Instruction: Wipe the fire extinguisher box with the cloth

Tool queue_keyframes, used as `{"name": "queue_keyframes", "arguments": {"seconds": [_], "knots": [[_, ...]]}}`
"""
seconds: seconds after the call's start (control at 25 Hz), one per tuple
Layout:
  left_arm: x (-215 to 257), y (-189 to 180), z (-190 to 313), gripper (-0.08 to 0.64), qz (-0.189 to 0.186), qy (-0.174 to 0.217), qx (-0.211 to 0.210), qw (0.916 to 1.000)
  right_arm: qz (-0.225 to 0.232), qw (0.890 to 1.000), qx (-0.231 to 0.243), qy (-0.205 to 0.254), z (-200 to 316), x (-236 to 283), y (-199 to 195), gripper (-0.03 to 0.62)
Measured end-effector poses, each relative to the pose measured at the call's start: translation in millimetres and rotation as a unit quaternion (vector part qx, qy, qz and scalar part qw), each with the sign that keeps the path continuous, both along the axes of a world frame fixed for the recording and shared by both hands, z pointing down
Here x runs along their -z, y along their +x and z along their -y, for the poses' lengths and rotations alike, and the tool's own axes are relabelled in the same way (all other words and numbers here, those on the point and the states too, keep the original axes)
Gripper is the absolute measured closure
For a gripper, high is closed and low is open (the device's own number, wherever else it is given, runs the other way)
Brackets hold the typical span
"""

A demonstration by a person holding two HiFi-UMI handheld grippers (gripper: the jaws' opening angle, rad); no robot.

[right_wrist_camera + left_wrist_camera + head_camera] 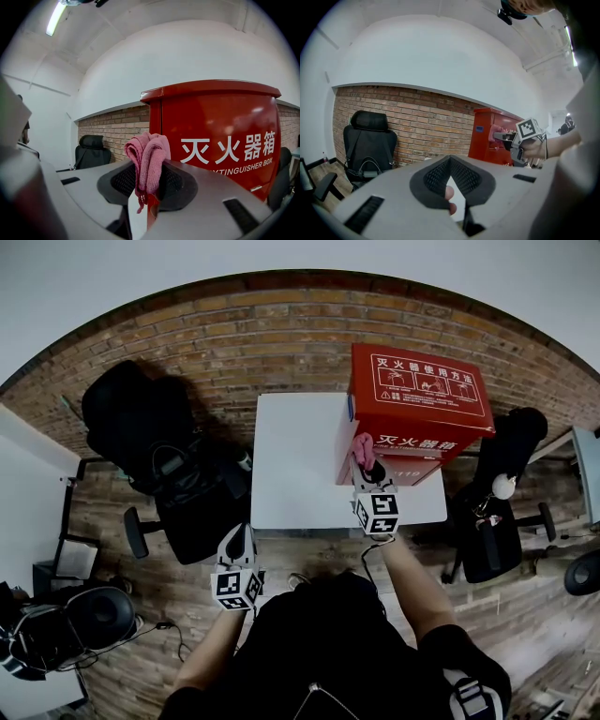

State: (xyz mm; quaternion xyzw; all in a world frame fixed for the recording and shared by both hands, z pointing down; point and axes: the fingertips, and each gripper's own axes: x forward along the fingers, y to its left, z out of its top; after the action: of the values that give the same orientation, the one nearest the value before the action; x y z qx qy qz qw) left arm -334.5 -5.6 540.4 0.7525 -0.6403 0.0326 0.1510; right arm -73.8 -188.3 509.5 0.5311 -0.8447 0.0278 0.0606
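Observation:
The red fire extinguisher box stands on the right end of a white table. My right gripper is at the box's front left corner, shut on a bunched pink cloth. In the right gripper view the cloth sticks up between the jaws of this gripper, close to the box's red front with its white lettering. My left gripper hangs off the table's near edge, away from the box. In its own view the left gripper has its pads meeting with nothing held, and the box shows ahead to the right.
A black office chair stands left of the table, and another chair is at the right. A brick wall runs behind the table. Bags and gear lie on the wooden floor at the left.

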Motion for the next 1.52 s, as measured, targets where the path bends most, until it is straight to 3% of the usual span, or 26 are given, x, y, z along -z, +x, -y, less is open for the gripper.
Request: {"name": "queue_keyframes", "arguments": {"seconds": [0.48, 0.68, 1.52], "knots": [[-3.2, -4.3, -10.5, 0.541, 0.000, -0.008, 0.005, 1.0000, 0.008, 1.000, 0.008, 0.003, -2.2, -0.3, -10.7, 0.480], [-4.4, -6.4, -12.4, 0.541, 0.002, -0.009, 0.007, 0.9999, -0.010, 1.000, 0.002, 0.009, -2.3, -7.0, -10.0, 0.480], [-17.6, -19.2, -20.0, 0.541, -0.001, -0.024, 0.010, 0.9997, 0.001, 0.999, -0.030, -0.026, -4.4, -62.4, -10.5, 0.480]]}}
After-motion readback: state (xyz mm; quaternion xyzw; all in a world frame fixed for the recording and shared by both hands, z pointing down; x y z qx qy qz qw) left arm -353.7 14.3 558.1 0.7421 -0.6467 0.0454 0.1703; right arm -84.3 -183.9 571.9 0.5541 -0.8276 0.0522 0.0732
